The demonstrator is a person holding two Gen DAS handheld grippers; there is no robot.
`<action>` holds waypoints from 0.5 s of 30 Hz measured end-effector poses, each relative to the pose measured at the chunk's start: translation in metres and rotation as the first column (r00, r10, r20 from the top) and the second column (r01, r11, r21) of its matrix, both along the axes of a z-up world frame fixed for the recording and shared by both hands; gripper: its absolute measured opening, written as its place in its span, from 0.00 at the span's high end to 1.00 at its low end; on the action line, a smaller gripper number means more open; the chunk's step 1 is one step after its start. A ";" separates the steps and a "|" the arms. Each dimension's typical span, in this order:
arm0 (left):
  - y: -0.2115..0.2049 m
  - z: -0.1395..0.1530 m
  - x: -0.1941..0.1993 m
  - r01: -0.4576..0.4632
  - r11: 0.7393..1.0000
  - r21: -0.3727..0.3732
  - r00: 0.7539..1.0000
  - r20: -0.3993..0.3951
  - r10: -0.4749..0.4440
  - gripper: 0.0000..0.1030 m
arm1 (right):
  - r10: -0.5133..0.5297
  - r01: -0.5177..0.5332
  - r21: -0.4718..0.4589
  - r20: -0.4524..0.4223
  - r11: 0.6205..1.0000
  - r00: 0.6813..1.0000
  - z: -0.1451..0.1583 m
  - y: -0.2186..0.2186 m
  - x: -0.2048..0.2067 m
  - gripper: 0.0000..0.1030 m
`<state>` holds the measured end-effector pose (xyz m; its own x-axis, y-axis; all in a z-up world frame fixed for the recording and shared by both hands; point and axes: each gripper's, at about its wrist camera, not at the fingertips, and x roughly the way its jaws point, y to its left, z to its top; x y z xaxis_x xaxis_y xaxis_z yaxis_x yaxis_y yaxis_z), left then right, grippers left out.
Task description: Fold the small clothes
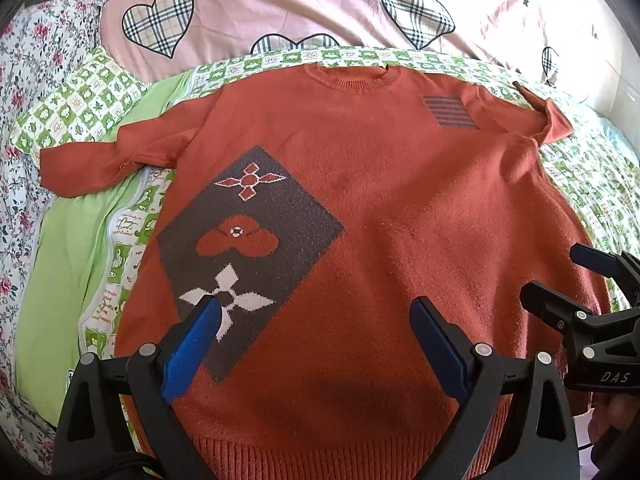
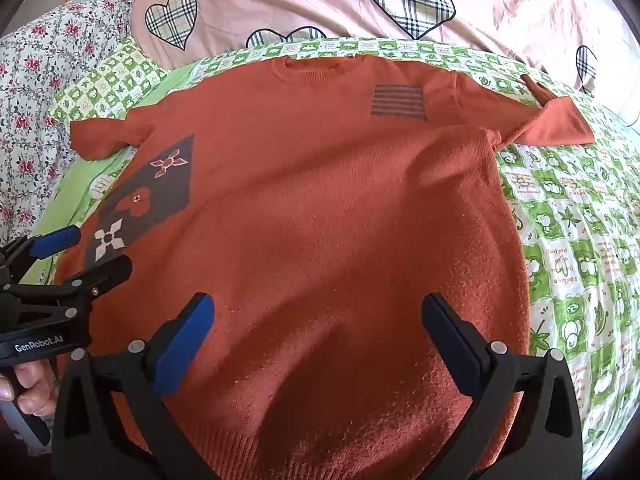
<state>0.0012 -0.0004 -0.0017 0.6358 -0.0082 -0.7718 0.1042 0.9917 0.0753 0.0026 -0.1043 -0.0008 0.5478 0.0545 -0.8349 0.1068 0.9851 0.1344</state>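
Note:
An orange knit sweater (image 1: 380, 200) (image 2: 320, 200) lies flat and face up on the bed, collar far, ribbed hem near. It bears a dark diamond patch with flower motifs (image 1: 248, 248) (image 2: 148, 200) and a striped patch (image 1: 450, 110) (image 2: 398, 102). Both sleeves spread outward. My left gripper (image 1: 316, 308) hovers open above the lower front, nothing between its blue fingers. My right gripper (image 2: 318, 304) also hangs open over the lower body. Each gripper shows at the edge of the other's view: the right gripper (image 1: 556, 276) and the left gripper (image 2: 96, 248).
The sweater rests on a green-and-white patterned sheet (image 2: 580, 240) (image 1: 100, 240). A pink quilt with plaid hearts (image 1: 320, 4) (image 2: 360, 0) lies behind the collar. A floral cover (image 1: 24, 92) sits at left. A hand (image 2: 24, 384) grips the left tool's handle.

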 end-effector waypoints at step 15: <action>0.003 -0.001 0.005 -0.008 1.000 -0.002 1.000 -0.016 0.008 0.07 | 0.020 -0.020 -0.008 0.020 1.000 1.000 -0.002 0.005 0.000 0.00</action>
